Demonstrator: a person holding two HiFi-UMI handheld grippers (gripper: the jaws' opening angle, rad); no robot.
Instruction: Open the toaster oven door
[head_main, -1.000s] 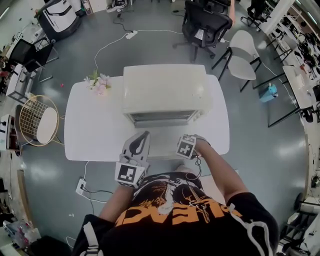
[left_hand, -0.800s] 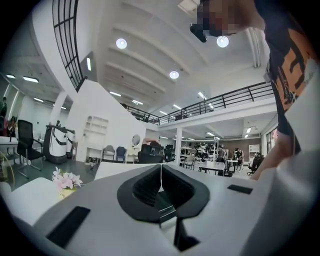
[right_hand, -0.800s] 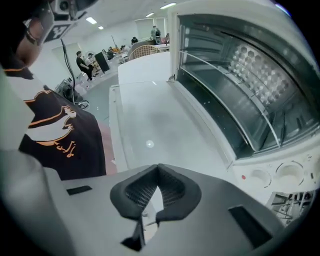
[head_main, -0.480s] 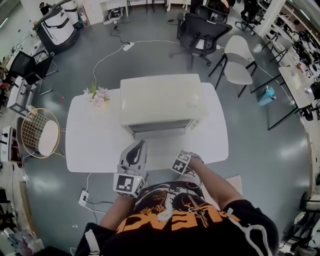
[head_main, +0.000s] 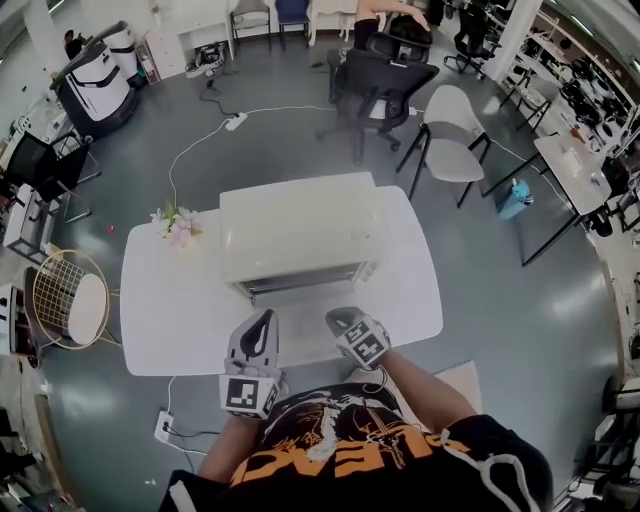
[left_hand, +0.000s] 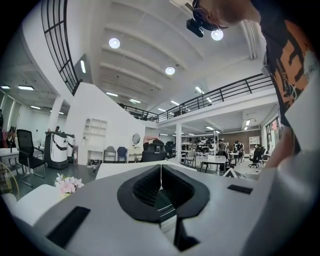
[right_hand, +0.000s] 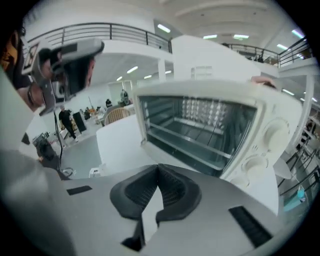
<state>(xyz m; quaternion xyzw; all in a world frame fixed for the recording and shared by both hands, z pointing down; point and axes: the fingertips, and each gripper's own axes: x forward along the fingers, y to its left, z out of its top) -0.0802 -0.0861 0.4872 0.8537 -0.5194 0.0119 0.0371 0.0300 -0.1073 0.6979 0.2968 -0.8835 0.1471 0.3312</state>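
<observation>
The cream toaster oven (head_main: 295, 225) stands mid-table with its front toward me. In the right gripper view the oven (right_hand: 200, 130) shows a wire rack inside and two knobs (right_hand: 274, 132) on its right; I cannot tell whether the door is shut or down. My left gripper (head_main: 264, 318) is shut and empty just before the oven's left front. In its own view the left gripper (left_hand: 160, 167) points over the oven top. My right gripper (head_main: 334, 317) is shut and empty before the right front. In its own view the right gripper (right_hand: 159, 167) aims at the oven's lower front.
The white table (head_main: 170, 310) carries a small bunch of pink flowers (head_main: 172, 225) at its back left. A wire basket stool (head_main: 65, 300) stands on the floor to the left. Office chairs (head_main: 385, 70) and a cable lie behind the table.
The head view has tilted, so the table and oven sit lower and further left in it. Both grippers stay shut near the table's front edge; the right one has turned a little.
</observation>
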